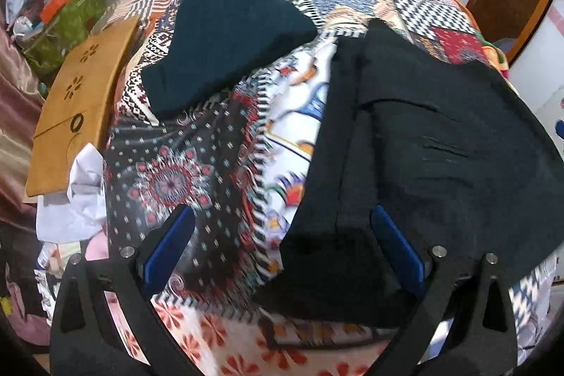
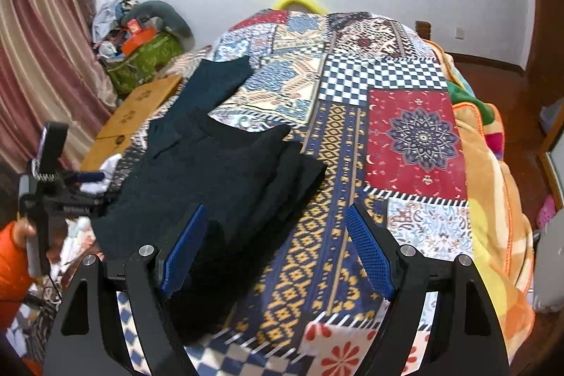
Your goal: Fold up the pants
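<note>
Dark pants (image 1: 423, 143) lie folded on a patchwork bedspread (image 1: 197, 178), right of centre in the left wrist view; they also show in the right wrist view (image 2: 218, 178). A second folded dark garment (image 1: 225, 41) lies farther back, seen also in the right wrist view (image 2: 211, 87). My left gripper (image 1: 282, 224) is open and empty, its right finger over the pants' near left corner. My right gripper (image 2: 275, 224) is open and empty, its left finger over the pants' near right edge. The left gripper also shows at the left of the right wrist view (image 2: 84, 178).
A wooden board (image 1: 77, 101) and a green bag (image 1: 67, 27) with clutter stand left of the bed. White crumpled cloth (image 1: 77, 192) lies at the bed's left edge. An orange blanket (image 2: 493, 185) hangs at the right side. Pink curtains (image 2: 38, 59) hang at left.
</note>
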{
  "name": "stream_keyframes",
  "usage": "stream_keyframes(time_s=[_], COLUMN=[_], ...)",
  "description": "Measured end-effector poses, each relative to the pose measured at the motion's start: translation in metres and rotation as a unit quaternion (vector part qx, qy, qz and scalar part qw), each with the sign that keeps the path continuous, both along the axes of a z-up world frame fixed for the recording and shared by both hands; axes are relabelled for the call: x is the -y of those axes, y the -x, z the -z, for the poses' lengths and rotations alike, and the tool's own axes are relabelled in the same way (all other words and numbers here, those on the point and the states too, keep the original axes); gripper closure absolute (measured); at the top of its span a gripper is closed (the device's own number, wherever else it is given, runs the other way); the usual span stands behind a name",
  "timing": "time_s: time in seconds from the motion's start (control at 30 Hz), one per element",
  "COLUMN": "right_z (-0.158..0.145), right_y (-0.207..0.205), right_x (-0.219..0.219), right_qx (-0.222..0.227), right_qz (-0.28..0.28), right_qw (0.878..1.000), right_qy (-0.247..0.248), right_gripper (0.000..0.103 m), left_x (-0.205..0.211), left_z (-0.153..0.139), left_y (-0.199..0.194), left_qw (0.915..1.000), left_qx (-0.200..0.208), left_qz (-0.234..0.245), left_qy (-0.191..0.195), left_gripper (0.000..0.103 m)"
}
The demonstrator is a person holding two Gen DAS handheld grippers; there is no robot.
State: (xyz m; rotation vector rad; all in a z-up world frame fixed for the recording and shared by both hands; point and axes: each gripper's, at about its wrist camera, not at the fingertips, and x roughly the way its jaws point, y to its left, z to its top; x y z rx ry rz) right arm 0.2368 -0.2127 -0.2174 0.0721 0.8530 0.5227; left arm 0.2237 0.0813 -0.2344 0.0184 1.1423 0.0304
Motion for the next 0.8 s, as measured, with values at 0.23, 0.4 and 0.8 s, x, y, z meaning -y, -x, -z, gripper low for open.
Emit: stream_keyframes(time_s=[0.23, 0.4, 0.8], right_z=[0.016, 0.037, 0.005], right_y=[0.008, 0.002, -0.021], right_x=[-0.006, -0.001, -0.016], right_qx=[-0.013, -0.023, 0.041], right_qz=[-0.005, -0.009, -0.02], right_qw=[1.0, 0.999, 0.995], right_qy=[0.021, 0.046, 0.085], right_gripper=[0.025, 0.025, 0.026], left_x=[0.026, 0.006, 0.009], left_z=[-0.01, -0.005, -0.06], left_y=[0.022, 0.02, -0.03], left_qw=[0.997, 0.998, 0.9934], left_qx=[0.053, 0.051, 0.104], left_qz=[0.025, 0.021, 0.045], left_qy=[-0.05, -0.031, -0.02], left_gripper=[0.001, 0.0, 0.0])
